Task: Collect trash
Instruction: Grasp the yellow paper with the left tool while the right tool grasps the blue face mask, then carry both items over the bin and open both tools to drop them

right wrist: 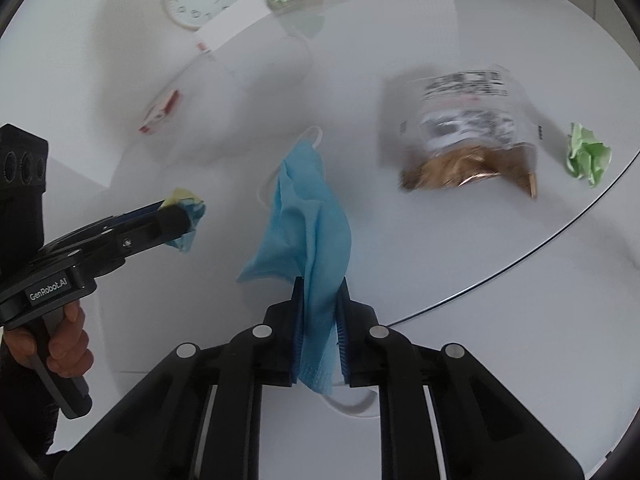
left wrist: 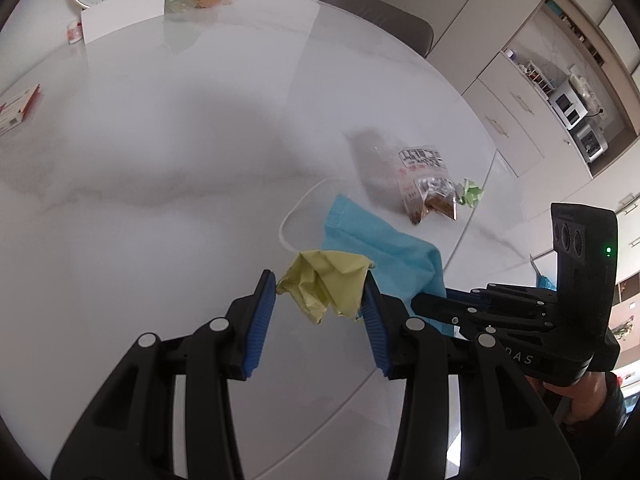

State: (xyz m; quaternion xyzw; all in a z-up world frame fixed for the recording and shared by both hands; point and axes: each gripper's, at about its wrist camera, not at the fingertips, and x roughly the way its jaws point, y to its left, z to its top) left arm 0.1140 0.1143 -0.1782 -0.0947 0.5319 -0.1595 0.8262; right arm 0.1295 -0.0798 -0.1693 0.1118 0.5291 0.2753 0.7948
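White table (right wrist: 400, 240): blue mask (right wrist: 312, 216) hangs lengthwise, clamped at its lower end.

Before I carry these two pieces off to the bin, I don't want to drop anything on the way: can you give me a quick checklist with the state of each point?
1. Left tool shut on the yellow paper ball: ok, pinched between both pads.
2. Right tool shut on the blue face mask: ok, cloth clamped between the pads.
3. Mask free of the table: cannot tell; its upper end and ear loop may touch the top.
4. The two tools apart: ok, a gap shows between them.
5. Trash left on the table: not ok; a snack bag and a green paper ball remain.
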